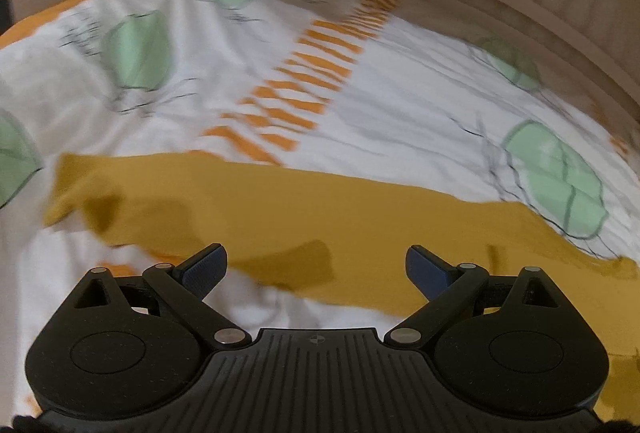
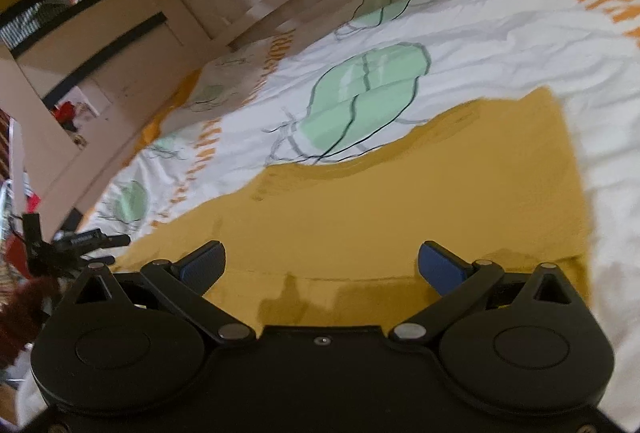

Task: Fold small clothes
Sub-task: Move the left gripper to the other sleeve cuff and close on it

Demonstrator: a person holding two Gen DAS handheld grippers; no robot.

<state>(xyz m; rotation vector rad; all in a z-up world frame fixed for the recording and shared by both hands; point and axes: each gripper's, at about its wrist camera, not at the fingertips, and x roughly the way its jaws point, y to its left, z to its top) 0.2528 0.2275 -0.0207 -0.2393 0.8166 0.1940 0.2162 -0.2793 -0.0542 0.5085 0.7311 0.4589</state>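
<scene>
The mustard garment (image 2: 400, 201) lies spread flat on the bed's patterned duvet (image 1: 400, 105), ready for folding. Both the left gripper (image 1: 316, 267) and the right gripper (image 2: 322, 265) hover over it, fingers released, grasping nothing.

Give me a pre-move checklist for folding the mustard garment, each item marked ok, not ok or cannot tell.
1. Left claw open, nothing between its pads: ok.
2. Right claw open, nothing between its pads: ok.
3. Mustard garment lying spread on the bedcover: ok.
4. Garment free of wrinkles: not ok, a flap is turned up near the left claw.
5. A garment edge between either claw's pads, ready to pinch: cannot tell.
6. Picture sharpness: not ok, the left view is motion-blurred.
</scene>
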